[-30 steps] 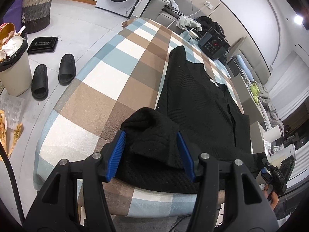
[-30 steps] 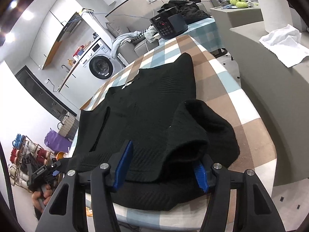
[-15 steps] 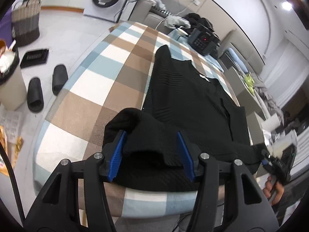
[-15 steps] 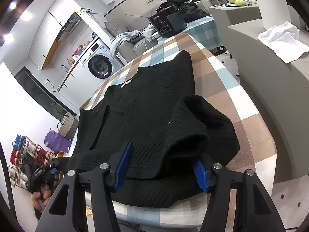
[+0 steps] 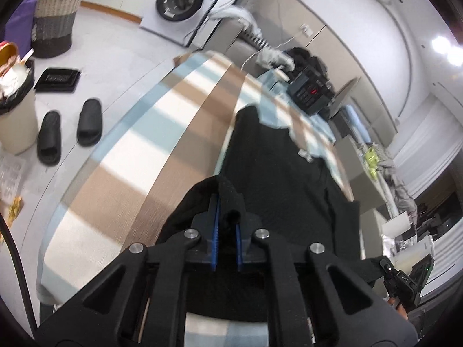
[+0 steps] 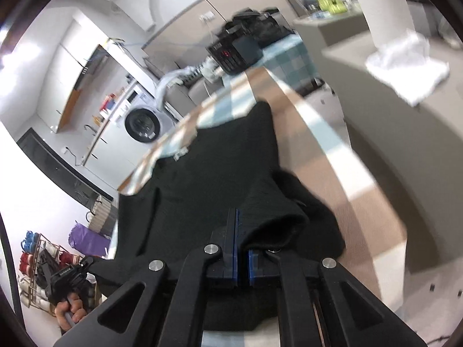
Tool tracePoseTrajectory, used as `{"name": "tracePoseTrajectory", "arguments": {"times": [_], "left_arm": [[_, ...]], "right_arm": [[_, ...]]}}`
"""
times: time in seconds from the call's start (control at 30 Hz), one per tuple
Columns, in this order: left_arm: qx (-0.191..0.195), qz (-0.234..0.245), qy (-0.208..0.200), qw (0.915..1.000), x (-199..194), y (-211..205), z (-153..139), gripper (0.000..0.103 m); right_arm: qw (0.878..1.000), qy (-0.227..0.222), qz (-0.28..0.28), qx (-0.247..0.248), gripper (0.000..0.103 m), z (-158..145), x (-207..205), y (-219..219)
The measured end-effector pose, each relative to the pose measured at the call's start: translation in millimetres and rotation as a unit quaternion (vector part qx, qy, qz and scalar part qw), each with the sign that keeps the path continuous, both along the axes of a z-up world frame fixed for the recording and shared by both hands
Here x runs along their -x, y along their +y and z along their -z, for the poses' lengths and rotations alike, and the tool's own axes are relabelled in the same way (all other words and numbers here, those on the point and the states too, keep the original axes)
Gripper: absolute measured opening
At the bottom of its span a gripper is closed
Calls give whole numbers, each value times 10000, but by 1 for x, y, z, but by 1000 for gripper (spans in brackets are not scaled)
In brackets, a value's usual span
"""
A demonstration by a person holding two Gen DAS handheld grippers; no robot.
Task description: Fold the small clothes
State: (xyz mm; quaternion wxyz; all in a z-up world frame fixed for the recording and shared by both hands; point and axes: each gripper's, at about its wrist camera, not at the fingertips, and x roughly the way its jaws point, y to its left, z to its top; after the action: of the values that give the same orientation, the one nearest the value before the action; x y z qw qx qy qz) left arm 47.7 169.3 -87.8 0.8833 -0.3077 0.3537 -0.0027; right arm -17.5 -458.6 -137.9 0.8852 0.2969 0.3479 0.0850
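A black knit sweater [image 5: 277, 173] lies flat along the checked tablecloth [image 5: 139, 156], neckline at the far end, sleeves folded in near me. My left gripper [image 5: 227, 217] is shut on a bunched fold of its near left sleeve. In the right wrist view the sweater [image 6: 220, 173] fills the middle, and my right gripper [image 6: 241, 237] is shut on the near right sleeve's cuff. Both views are motion-blurred. The left gripper also shows at the lower left of the right wrist view [image 6: 62, 277].
A black phone-like device [image 5: 309, 92] and clothes sit at the table's far end. On the floor to the left stand a waste bin [image 5: 14, 107], black slippers [image 5: 69, 128], a basket [image 5: 55, 20] and a washing machine [image 5: 179, 0]. A grey counter with a white cloth [image 6: 408, 69] is on the right.
Both grippers have closed: the open jaws that straddled the sleeve folds are now pinched on the fabric. Both cameras have tilted and moved, blurring the scene.
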Motion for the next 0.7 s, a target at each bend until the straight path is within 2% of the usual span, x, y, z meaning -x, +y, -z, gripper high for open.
{"name": "tracePoseTrajectory", "arguments": {"times": [0.2, 0.4, 0.5, 0.63, 0.7], "left_arm": [[-203, 72, -586, 9981, -57, -1, -43, 6], [-170, 26, -847, 9963, -126, -1, -63, 6], [-139, 21, -675, 9976, -150, -1, -53, 6], [-150, -130, -391, 9990, -174, 4, -22, 7], [-26, -207, -227, 9995, -180, 12, -7, 7]], "right_arm": [[9985, -482, 145, 205, 5, -42, -49, -7], [9982, -496, 289, 149, 5, -49, -114, -7], [9990, -257, 224, 277, 5, -37, -138, -3], [9994, 71, 220, 261, 5, -13, -154, -5], [9993, 235, 189, 202, 5, -2, -159, -7]]}}
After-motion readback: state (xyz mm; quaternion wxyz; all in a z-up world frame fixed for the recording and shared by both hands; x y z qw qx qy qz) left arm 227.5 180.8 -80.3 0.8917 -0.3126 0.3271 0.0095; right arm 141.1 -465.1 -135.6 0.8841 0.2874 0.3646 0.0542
